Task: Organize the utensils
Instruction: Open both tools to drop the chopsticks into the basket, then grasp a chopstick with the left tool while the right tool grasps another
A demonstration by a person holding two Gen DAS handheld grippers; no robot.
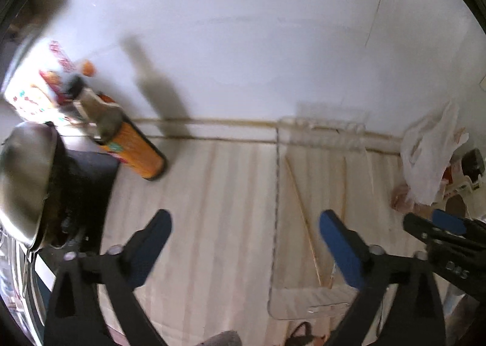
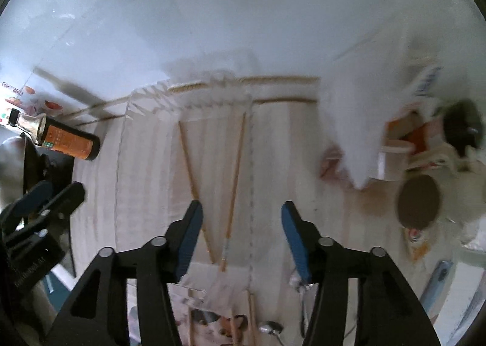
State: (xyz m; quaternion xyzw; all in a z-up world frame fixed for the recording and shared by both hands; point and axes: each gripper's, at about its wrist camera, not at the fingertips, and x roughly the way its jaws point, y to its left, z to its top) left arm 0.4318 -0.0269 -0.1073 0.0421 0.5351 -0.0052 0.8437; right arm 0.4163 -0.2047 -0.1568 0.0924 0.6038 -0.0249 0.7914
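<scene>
Chopsticks (image 2: 235,181), thin wooden sticks, lie in a clear tray (image 2: 121,163); both grippers (image 1: 243,242) (image 2: 241,236) gape, released.

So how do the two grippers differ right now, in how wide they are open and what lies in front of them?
The left gripper stands wider open than the right gripper. Bare counter lies between the left gripper's fingers, while two chopsticks in the clear tray lie between the right gripper's. Both are empty and have blue pads.
</scene>
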